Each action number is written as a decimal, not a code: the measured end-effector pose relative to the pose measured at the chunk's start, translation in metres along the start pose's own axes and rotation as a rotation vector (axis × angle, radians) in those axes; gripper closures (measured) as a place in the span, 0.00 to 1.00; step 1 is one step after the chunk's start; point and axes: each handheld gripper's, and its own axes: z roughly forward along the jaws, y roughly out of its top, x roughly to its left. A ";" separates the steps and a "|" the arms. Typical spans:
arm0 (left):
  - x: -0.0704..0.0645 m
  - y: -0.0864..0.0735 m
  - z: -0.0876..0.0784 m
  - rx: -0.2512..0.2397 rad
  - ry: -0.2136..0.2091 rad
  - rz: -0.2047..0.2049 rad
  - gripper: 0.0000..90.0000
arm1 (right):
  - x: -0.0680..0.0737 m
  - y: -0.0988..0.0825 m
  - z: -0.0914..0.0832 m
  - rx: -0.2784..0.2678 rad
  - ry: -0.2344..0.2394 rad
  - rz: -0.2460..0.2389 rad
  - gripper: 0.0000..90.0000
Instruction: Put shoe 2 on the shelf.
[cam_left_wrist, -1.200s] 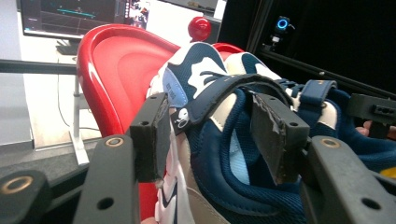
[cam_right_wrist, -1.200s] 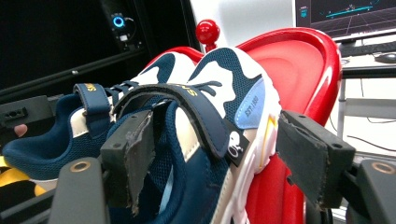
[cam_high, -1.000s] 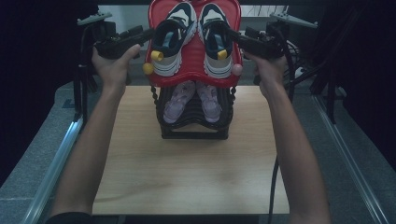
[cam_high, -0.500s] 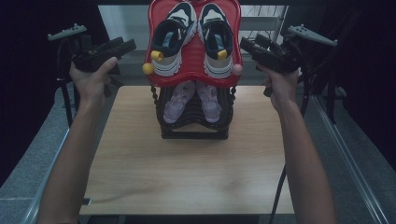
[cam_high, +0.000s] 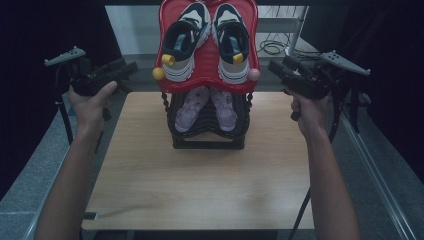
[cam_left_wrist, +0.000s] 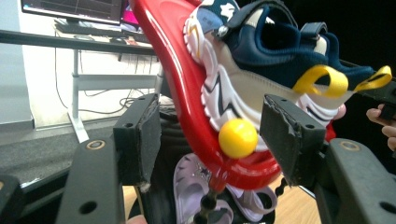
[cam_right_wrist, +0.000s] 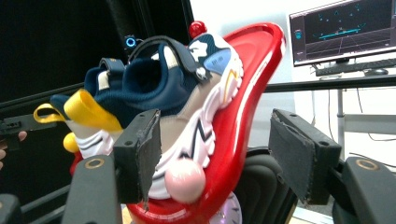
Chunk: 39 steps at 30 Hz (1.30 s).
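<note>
Currently both grippers are held level on either side of the red tray (cam_high: 165, 50), apart from it. Left gripper (cam_high: 131, 68): fingers wide open, just been opening, nothing between the pads. Right gripper (cam_high: 272, 67): fingers open, having just closed slightly, nothing gripped. The tray sits tilted atop the black rack (cam_high: 207, 127) at the far middle of the worktop (cam_high: 200, 180), carrying a pair of navy-and-white sneakers (cam_high: 182, 42). Lilac sandals (cam_high: 190, 107) lie on the rack's lower tier.
</note>
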 end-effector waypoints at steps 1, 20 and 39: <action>0.001 -0.003 -0.001 0.002 0.002 0.000 0.43 | -0.001 -0.003 -0.001 -0.003 -0.001 -0.002 0.38; 0.013 -0.084 -0.015 0.055 -0.009 -0.054 0.43 | -0.014 -0.096 -0.027 0.070 -0.022 -0.003 0.36; 0.010 -0.192 0.005 0.256 0.003 -0.066 0.41 | -0.025 -0.212 -0.058 0.247 -0.057 0.045 0.36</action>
